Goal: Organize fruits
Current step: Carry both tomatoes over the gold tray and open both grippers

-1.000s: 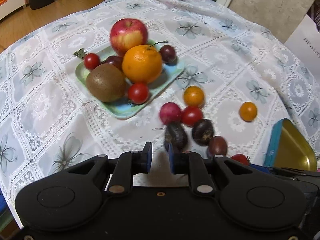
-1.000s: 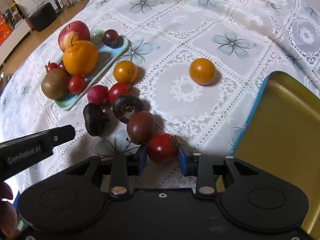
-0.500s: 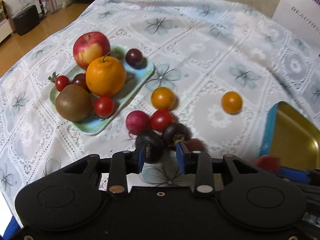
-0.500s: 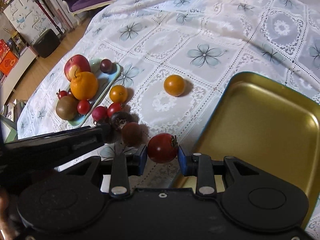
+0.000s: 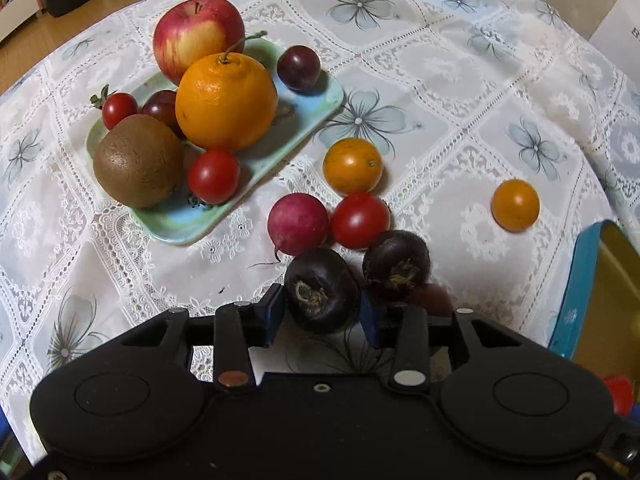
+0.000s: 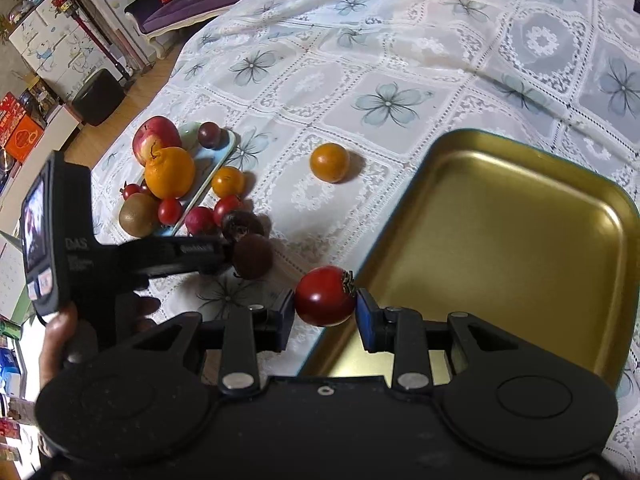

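Note:
My left gripper [image 5: 322, 312] is open, its fingers on either side of a dark purple fruit [image 5: 322, 296] that rests on the cloth. A second dark fruit [image 5: 396, 266], a pink radish [image 5: 298, 222], a red tomato [image 5: 360, 220] and two orange tomatoes [image 5: 352, 166] [image 5: 515, 205] lie nearby. My right gripper [image 6: 325, 314] is shut on a red tomato [image 6: 325, 296], held over the near-left edge of the gold tray [image 6: 500, 240]. The left gripper [image 6: 188, 252] shows in the right wrist view beside the loose fruits.
A pale green plate [image 5: 320, 108] holds an apple [image 5: 198, 34], an orange [image 5: 226, 100], a kiwi [image 5: 138, 160], small tomatoes and dark plums. The gold tray's blue rim [image 5: 580, 292] is at the right. A lace floral cloth covers the table; floor and furniture lie beyond.
My left gripper has moved forward and opened wider around the dark purple fruit. My right gripper has lifted the red tomato off the cloth and carried it to the gold tray's edge.

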`<state>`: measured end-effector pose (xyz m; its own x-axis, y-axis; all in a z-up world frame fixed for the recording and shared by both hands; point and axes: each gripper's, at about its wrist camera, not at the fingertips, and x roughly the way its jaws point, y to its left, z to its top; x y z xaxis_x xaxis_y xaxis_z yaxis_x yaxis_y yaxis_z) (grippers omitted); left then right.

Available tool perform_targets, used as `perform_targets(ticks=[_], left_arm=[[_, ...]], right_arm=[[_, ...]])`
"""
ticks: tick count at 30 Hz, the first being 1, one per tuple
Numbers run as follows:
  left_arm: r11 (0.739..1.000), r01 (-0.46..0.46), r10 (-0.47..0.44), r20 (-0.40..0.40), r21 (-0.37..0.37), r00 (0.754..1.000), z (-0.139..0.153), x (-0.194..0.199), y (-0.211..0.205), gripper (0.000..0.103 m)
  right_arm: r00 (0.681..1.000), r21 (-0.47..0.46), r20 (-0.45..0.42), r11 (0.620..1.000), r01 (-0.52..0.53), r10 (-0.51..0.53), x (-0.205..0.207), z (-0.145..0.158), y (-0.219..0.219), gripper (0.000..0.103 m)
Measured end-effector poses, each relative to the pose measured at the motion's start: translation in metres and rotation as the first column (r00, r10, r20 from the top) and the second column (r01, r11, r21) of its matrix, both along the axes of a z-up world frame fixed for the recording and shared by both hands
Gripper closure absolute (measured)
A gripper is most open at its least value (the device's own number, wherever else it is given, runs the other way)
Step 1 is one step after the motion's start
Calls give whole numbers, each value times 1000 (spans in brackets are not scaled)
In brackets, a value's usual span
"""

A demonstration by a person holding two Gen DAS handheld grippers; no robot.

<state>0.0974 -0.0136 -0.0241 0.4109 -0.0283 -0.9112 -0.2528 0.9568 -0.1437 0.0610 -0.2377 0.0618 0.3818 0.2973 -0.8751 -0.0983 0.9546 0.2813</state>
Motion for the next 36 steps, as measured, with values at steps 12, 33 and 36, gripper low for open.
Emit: perform_targets(ticks=[12, 33, 36], left_arm=[[998, -60, 60, -1, -11, 998, -2, 13, 2, 56], [964, 249, -253, 33, 96, 967, 79, -91, -164, 55], [954, 268, -274, 26, 132, 961, 81, -90, -188, 55]], right_arm=[[999, 29, -20, 999, 44, -43, -15, 2, -30, 69], [979, 21, -89, 982, 187, -185, -74, 4, -127, 69], [977, 25, -102, 982, 188, -185, -77, 4, -138, 69]])
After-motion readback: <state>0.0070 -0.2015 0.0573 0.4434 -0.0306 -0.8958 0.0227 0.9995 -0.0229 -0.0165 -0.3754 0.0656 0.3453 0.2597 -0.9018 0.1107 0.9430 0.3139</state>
